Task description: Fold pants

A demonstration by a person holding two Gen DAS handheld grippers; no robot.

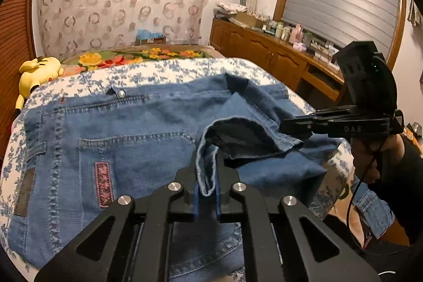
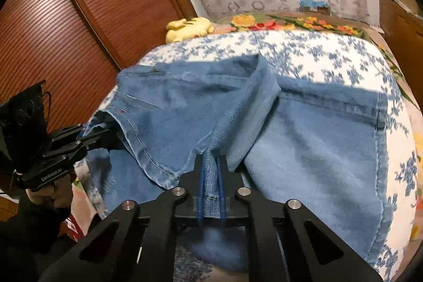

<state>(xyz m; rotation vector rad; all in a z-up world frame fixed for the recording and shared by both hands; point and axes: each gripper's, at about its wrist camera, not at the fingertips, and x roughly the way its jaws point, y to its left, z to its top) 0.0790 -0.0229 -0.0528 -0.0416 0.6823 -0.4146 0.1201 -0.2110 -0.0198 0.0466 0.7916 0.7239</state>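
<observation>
Blue denim pants (image 1: 127, 128) lie spread on the bed, back pocket and pink patch facing up. My left gripper (image 1: 207, 176) is shut on a leg hem (image 1: 208, 165) and holds it lifted over the pants. My right gripper (image 2: 211, 173) is shut on another fold of hem (image 2: 211, 189) of the same pants (image 2: 304, 144). Each gripper shows in the other's view: the right one (image 1: 296, 127) at the right, the left one (image 2: 105, 139) at the left, both pinching denim.
The bed has a blue floral cover (image 1: 158, 70) and a flowered blanket (image 1: 148, 54) beyond. A yellow plush toy (image 1: 39, 73) lies at the far left. A wooden sideboard (image 1: 264, 49) with clutter stands on the right, a slatted wooden door (image 2: 79, 17) on the left.
</observation>
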